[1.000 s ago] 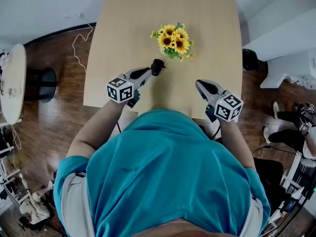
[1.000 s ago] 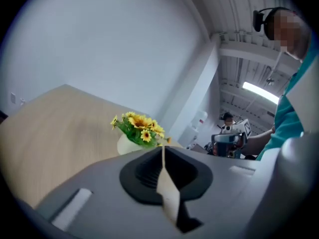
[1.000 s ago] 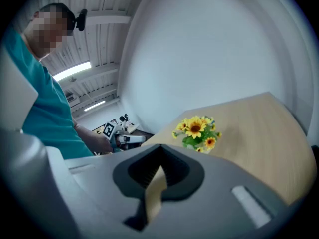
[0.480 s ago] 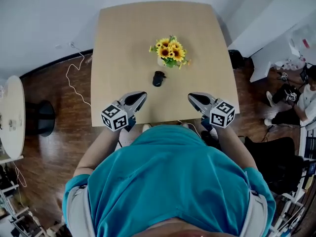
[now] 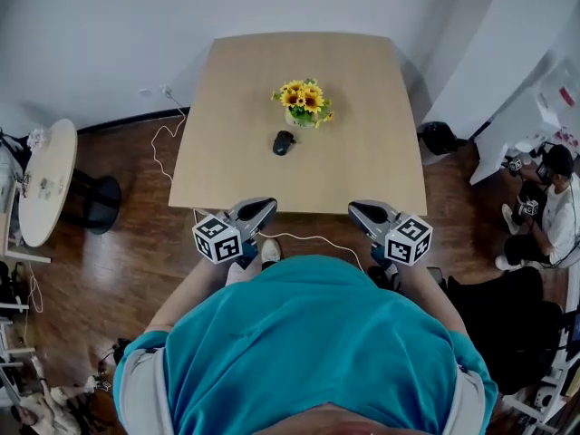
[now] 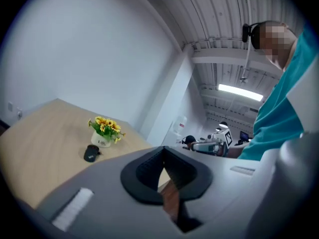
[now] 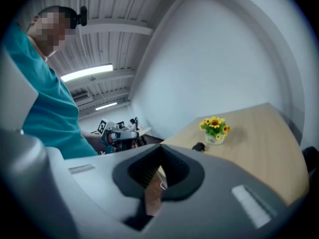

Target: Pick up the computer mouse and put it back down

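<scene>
The black computer mouse [image 5: 284,142] lies on the wooden table [image 5: 362,161], just in front of a small pot of sunflowers [image 5: 303,104]. Nothing touches it. My left gripper [image 5: 260,209] hangs shut and empty off the table's near edge, well short of the mouse. The right gripper [image 5: 357,210] is level with it, also shut and empty. The left gripper view shows the mouse [image 6: 91,153] far off to the left of the closed left gripper [image 6: 163,149]. In the right gripper view the mouse [image 7: 198,146] sits small, beyond the closed right gripper [image 7: 160,147].
A round white side table [image 5: 41,184] stands at the left on the wood floor. A white cable [image 5: 168,134] trails past the table's left edge. A dark bin [image 5: 439,137] and a seated person [image 5: 544,198] are at the right.
Both grippers have drawn back from over the table to beyond its near edge. The left one has left the mouse, which stays on the table. The whole view has backed away.
</scene>
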Demonstrator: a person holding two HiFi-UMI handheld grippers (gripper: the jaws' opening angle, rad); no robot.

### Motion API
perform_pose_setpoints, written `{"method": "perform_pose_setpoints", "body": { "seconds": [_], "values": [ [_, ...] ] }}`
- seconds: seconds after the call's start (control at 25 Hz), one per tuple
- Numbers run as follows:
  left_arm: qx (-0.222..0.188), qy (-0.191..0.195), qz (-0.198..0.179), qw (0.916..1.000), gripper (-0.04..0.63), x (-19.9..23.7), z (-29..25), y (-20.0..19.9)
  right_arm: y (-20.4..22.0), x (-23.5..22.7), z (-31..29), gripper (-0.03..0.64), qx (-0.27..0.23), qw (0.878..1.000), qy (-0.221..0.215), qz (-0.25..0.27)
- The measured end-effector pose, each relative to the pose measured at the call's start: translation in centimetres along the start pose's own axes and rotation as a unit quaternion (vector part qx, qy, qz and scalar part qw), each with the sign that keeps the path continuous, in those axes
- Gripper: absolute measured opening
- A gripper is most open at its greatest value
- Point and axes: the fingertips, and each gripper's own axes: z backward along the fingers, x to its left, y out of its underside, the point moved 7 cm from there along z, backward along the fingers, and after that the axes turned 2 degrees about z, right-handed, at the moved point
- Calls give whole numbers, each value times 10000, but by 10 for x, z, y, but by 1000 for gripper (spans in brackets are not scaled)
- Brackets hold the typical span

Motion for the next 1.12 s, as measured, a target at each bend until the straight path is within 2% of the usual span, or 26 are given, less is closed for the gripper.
{"method": "perform_pose_setpoints", "body": {
  "seconds": [0.12, 0.24, 0.4, 0.72, 0.96, 1.04, 1.12],
  "values": [
    [6, -104, 317, 9994, 4, -53, 4, 27, 19, 12, 38, 2, 42, 9999, -113, -18],
    [104, -313, 134, 9994, 3, -88, 26, 41, 38, 30, 61, 1, -72, 9995, -234, -224],
    [-131, -526, 166, 9984, 5, -113, 58, 47, 45, 53, 73, 0, -105, 9993, -307, -204],
    [-342, -502, 80, 9981, 5, -129, 160, 84, 58, 145, 48, 2, 87, 9993, -331, 145],
    [-143, -292, -101, 9994, 5, -132, 272, 125, 97, 246, 13, 2, 209, 9995, -205, -124],
    [-223, -187, 51, 9996, 5, -132, 299, 134, 108, 272, 7, 1, 229, 9992, -150, -274],
    [-298, -138, 248, 9992, 5, -141, 315, 143, 115, 297, 11, 2, 314, 9992, -172, -189]
  ]
}}
